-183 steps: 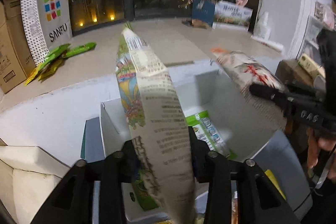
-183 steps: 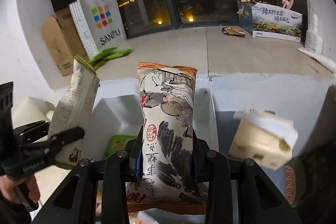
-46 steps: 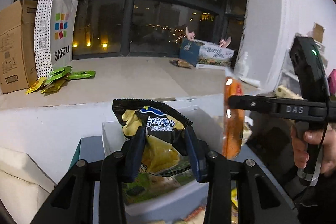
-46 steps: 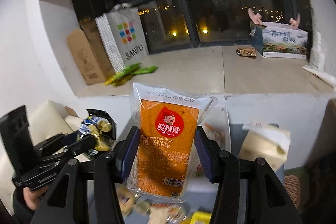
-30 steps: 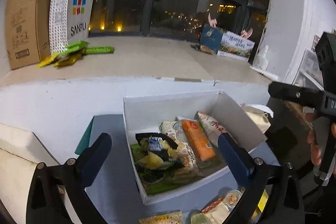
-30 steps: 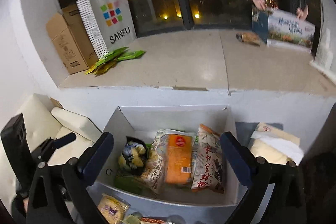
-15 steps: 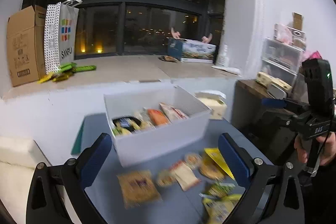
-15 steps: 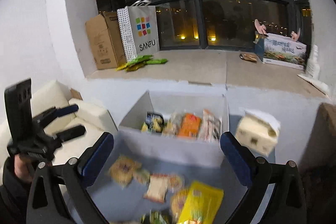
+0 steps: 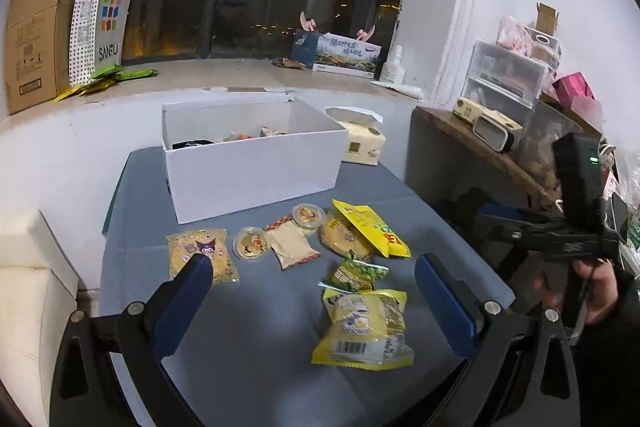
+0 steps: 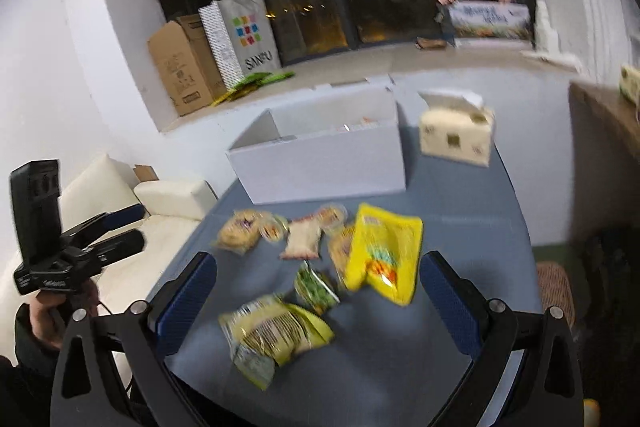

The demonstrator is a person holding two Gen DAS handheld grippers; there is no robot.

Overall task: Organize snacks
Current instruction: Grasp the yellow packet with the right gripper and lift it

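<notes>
A white box (image 9: 248,163) (image 10: 320,163) with several snack packs inside stands at the back of the blue table (image 9: 260,327). Loose snacks lie in front of it: a yellow chip bag (image 9: 366,327) (image 10: 276,335), a small green pack (image 9: 354,275) (image 10: 314,287), a yellow pouch (image 9: 370,233) (image 10: 384,255), a beige packet (image 9: 292,245), two round cups (image 9: 250,243) and a cookie bag (image 9: 200,259). My left gripper (image 9: 314,291) hangs open above the table's front, nothing between its fingers. My right gripper (image 10: 316,289) is open too, empty, above the same snacks.
A tissue box (image 9: 360,143) (image 10: 456,135) sits right of the white box. A cream sofa (image 10: 132,211) lies left of the table, a wooden shelf (image 9: 480,147) right. On the window ledge stand a cardboard box (image 9: 32,39) and a SANFU bag (image 9: 100,23).
Both grippers dropped their snacks into the white box, opened wide and pulled back toward the table's front. The loose snacks have come into view below them.
</notes>
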